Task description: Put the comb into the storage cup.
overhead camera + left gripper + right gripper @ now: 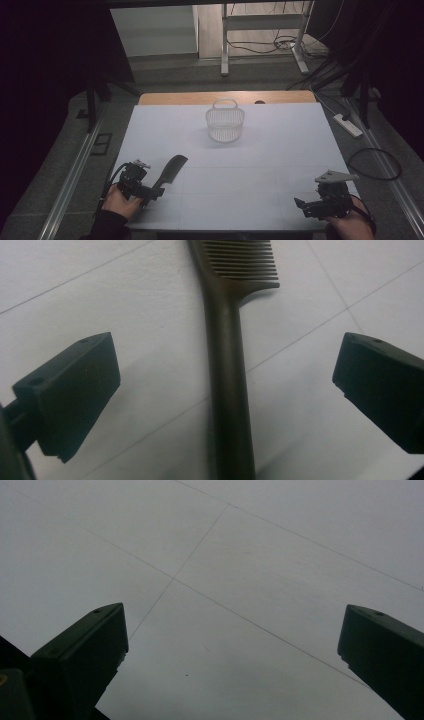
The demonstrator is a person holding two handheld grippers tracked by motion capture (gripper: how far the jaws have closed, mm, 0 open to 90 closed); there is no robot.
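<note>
- Black two-jaw left gripper [225,405], nearest the camera at the near-left of the table: jaws stand wide apart, with nothing pressed by either pad [75,395].
- Dark plastic comb with a long straight handle [227,390]: lies flat on the white table sheet [125,300], handle running up between the open jaws and clear of both; teeth point away from the gripper. In the high view the comb [170,172] is seen slanting up and to the right from the left gripper [150,192].
- Step judged in hand: grasping the comb handle. It would be done well if the jaws were kept centred on the handle, lowered close to the sheet and closed squarely across the handle's width, well behind the teeth, so that the comb is not tipped or pushed aside.
- Left hand [120,200]: held low at the table's near edge, gripper pointing forward and rightward along the comb.
- Black right gripper [232,665]: jaws wide, nothing between them, over bare sheet; seen at the near-right [305,206], well apart from the comb.
- White plastic slotted basket with a loop handle [225,122]: upright near the far edge, well apart from both grippers.
</note>
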